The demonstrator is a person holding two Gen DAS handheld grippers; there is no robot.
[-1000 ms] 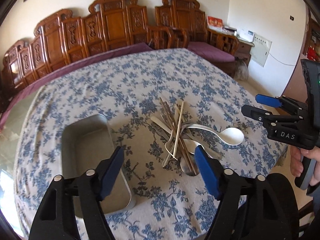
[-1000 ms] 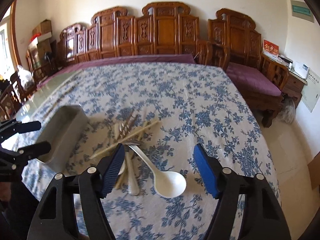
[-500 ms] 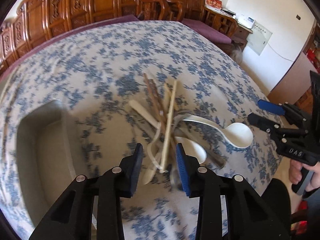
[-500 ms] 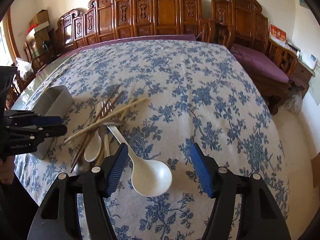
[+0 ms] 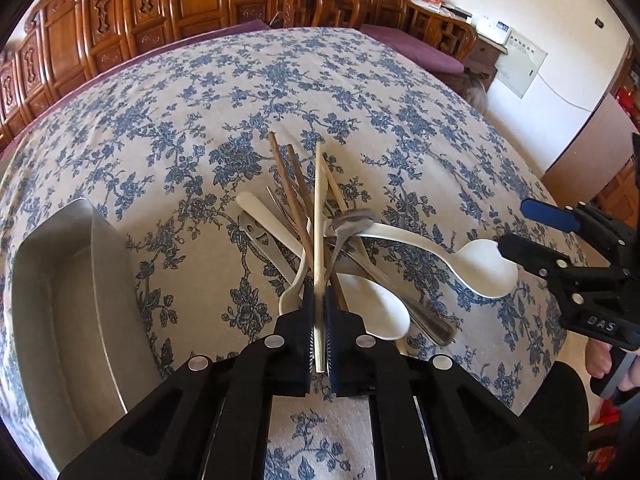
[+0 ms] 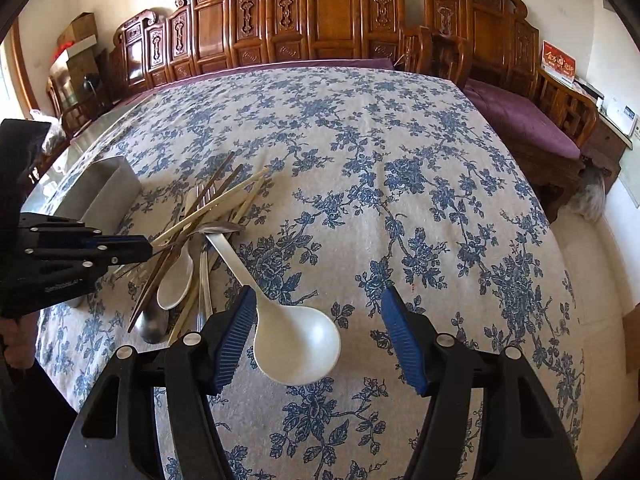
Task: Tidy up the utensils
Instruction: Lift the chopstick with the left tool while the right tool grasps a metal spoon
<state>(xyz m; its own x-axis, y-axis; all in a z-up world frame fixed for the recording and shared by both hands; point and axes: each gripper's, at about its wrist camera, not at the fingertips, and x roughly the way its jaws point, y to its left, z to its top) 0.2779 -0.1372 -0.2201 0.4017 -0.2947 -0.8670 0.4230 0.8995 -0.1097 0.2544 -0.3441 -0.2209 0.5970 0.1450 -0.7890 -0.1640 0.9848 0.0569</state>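
A pile of utensils lies on the floral tablecloth: brown chopsticks point(image 5: 292, 184), pale chopsticks, metal spoons and forks, white spoons. My left gripper point(image 5: 319, 300) is shut on a pale bamboo chopstick point(image 5: 318, 208), whose near end runs between the pads. In the right wrist view it point(image 6: 148, 246) shows at the left, holding that chopstick point(image 6: 216, 208). My right gripper point(image 6: 316, 316) is open, its jaws on either side of a large white spoon's bowl point(image 6: 298, 346), not touching. That spoon point(image 5: 484, 268) and the right gripper point(image 5: 528, 228) show in the left wrist view.
An empty metal tray point(image 5: 60, 320) stands left of the pile; its corner shows in the right wrist view point(image 6: 108, 192). Carved wooden chairs point(image 6: 320, 20) line the far side. The table's right edge point(image 5: 560, 320) drops to the floor near the right gripper.
My left gripper has moved down onto the pile and shut on the pale chopstick. My right gripper has come forward around the large white spoon's bowl, still open.
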